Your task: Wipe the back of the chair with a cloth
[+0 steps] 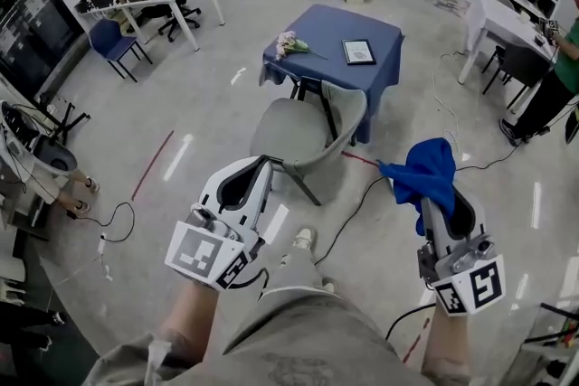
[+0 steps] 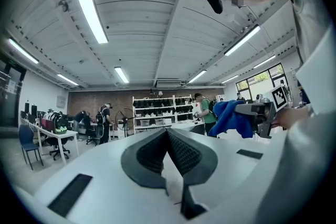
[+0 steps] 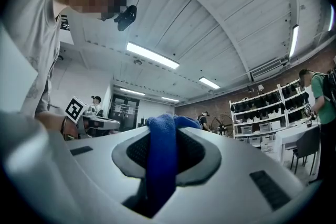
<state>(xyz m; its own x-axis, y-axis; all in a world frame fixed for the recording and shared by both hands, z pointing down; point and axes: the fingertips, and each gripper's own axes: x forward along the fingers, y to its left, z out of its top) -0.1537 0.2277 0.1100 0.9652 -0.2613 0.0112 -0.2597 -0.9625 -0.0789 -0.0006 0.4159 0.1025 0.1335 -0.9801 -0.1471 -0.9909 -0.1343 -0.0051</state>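
Note:
The grey chair (image 1: pixel 288 133) stands on the floor ahead of me, its curved backrest (image 1: pixel 347 115) on the side toward the blue table. My right gripper (image 1: pixel 436 200) is held up to the right of the chair, apart from it, shut on a blue cloth (image 1: pixel 423 172) that bunches out past its tips. In the right gripper view the cloth (image 3: pixel 161 149) runs down between the pads. My left gripper (image 1: pixel 261 162) hovers just in front of the seat, shut with nothing in it; its pads (image 2: pixel 181 152) meet. Both gripper views point up at the ceiling.
A table under a blue cover (image 1: pixel 330 30) stands right behind the chair, with flowers (image 1: pixel 289 44) and a framed picture (image 1: pixel 358 51) on it. A black cable (image 1: pixel 357 212) lies on the floor near the chair. A white desk (image 1: pixel 507 18) and a person in green (image 1: pixel 561 77) are at right.

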